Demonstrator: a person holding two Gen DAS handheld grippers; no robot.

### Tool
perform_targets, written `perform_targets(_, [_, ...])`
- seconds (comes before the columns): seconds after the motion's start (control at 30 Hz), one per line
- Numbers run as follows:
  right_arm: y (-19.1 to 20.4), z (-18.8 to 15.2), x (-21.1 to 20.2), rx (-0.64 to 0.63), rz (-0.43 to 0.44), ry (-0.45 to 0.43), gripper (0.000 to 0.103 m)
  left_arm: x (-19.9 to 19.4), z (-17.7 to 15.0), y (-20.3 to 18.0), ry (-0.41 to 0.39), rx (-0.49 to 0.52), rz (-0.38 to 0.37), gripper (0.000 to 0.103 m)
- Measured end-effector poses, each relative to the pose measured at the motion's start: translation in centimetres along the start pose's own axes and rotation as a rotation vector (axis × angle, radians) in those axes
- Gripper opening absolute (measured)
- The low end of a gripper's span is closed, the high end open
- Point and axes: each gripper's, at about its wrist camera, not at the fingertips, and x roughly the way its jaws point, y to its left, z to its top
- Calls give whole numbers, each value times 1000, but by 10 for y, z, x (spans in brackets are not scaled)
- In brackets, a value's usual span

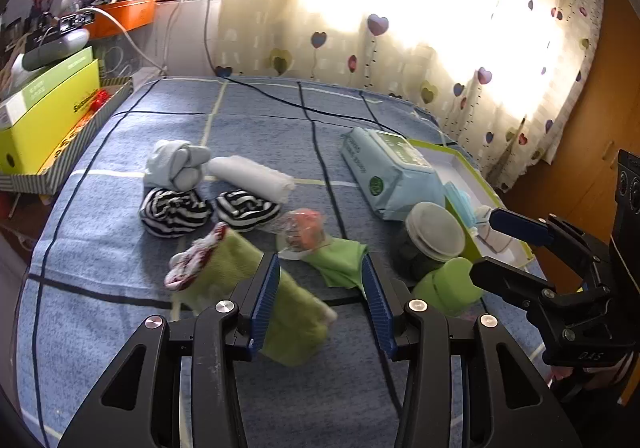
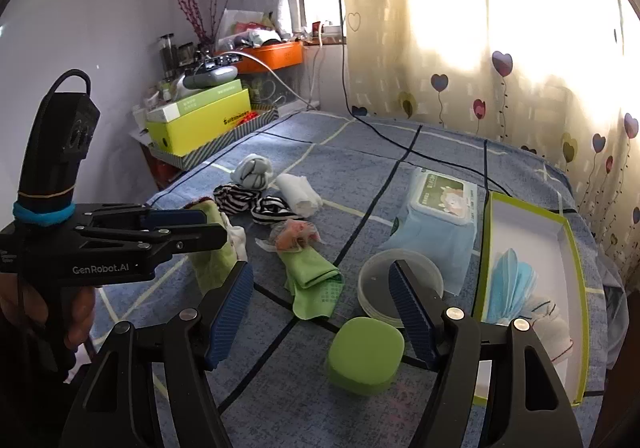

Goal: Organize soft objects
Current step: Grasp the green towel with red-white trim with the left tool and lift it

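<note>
My left gripper [image 1: 320, 276] is open over the blue bedspread [image 1: 260, 116]; a blurred green sock with a red-white cuff [image 1: 240, 280] lies against its left finger, seemingly loose. A flat green sock [image 1: 340, 260], an orange-pink bundle [image 1: 304, 232], two striped rolls [image 1: 176, 212], a white roll [image 1: 250, 176] and a pale blue roll [image 1: 176, 164] lie ahead. My right gripper [image 2: 320, 284] is open above the flat green sock [image 2: 314, 280], near a green box [image 2: 366, 356]. The left gripper [image 2: 192, 228] shows beside the green sock [image 2: 212, 252].
A wipes pack [image 2: 436, 216], a round lidded jar [image 2: 400, 288] and a green-rimmed box [image 2: 532, 232] holding blue masks and a white sock [image 2: 548, 324] stand on the right. A yellow box [image 1: 44, 120] sits on a striped tray at the left. A black cable [image 1: 304, 108] crosses the bed.
</note>
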Motion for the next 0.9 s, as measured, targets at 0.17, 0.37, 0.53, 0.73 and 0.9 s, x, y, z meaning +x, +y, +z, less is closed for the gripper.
perform_targets(0.17, [7, 2, 8, -16, 22, 13, 70, -1, -6, 18, 0, -53, 41, 44])
perform_targets(0.37, [11, 3, 17, -27, 39, 28, 70, -1, -18, 38, 9, -125, 72, 52])
perform_targets(0.53, [18, 4, 27, -41, 60, 48, 70, 1, -28, 53, 19, -181, 101, 55])
perform_targets(0.73, [27, 4, 35, -64, 87, 64, 70, -2, -39, 65, 17, -230, 127, 55])
perform_targets(0.9, [37, 5, 44, -84, 107, 83, 70, 2, -50, 70, 49, -244, 123, 55])
